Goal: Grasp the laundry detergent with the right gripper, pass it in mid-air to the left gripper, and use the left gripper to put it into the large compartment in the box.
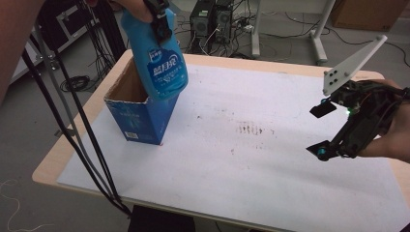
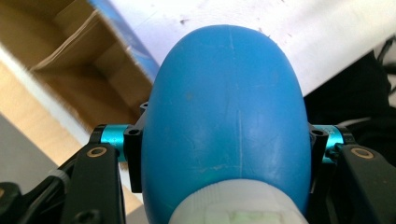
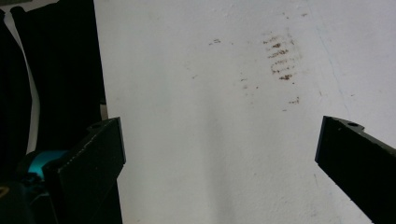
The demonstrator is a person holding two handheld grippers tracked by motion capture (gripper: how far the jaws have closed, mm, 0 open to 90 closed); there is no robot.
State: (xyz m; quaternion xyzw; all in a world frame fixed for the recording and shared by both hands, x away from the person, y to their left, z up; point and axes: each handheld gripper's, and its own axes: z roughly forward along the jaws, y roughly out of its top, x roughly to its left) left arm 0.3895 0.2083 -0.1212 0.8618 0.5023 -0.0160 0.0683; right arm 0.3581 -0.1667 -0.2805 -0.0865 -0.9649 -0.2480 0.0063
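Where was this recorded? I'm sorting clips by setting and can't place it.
Probably a lab or workshop, not a home: computer towers stand on the bare floor amid loose cables, and white equipment stands rise behind the table.

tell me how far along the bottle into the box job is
Done: the left hand-held gripper is shut on the blue bottle and has it over the open box. In hand: its base sits at the box mouth. Left: lowering it inside and letting go. The right hand-held gripper is open, over the table.
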